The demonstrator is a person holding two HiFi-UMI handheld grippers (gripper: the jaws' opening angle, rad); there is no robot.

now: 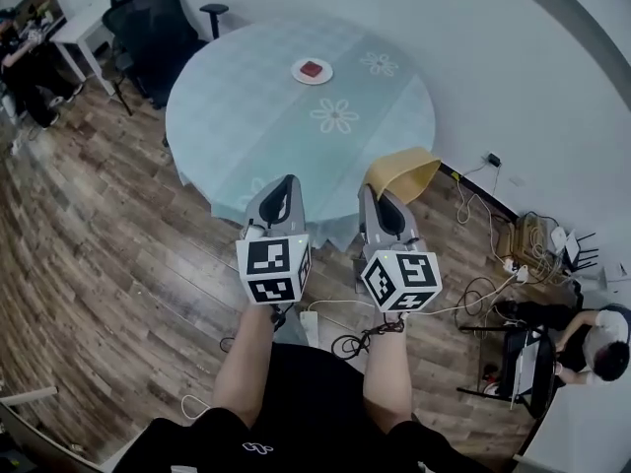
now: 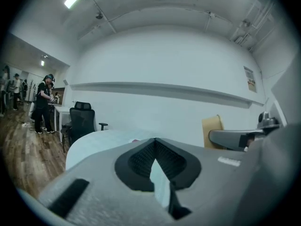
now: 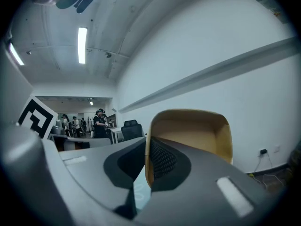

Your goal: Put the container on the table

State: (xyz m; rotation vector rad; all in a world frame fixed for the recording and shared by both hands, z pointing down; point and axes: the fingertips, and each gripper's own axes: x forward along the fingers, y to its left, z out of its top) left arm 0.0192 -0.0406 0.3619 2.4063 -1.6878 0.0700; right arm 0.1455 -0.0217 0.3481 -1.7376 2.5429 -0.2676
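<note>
One closed right tool (image 3: 146,161) on container (image 3: 193,131) rim.

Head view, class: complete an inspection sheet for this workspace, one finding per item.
Surface: round table under a pale floral cloth.
Job's things: yellow container, held beside the table's edge, not yet set down.
Clutter: plate with something red, on the table.
Grippers: left tool shut, empty; right tool shut on the container's wall.
Cables: cables loose on the wood floor.
Surroundings: office chair; person at a desk.

Mustard-yellow container (image 1: 409,170), pale teal table (image 1: 256,116) with white flower prints, brown wood-plank floor (image 1: 89,264), black chair (image 1: 153,23)
</note>
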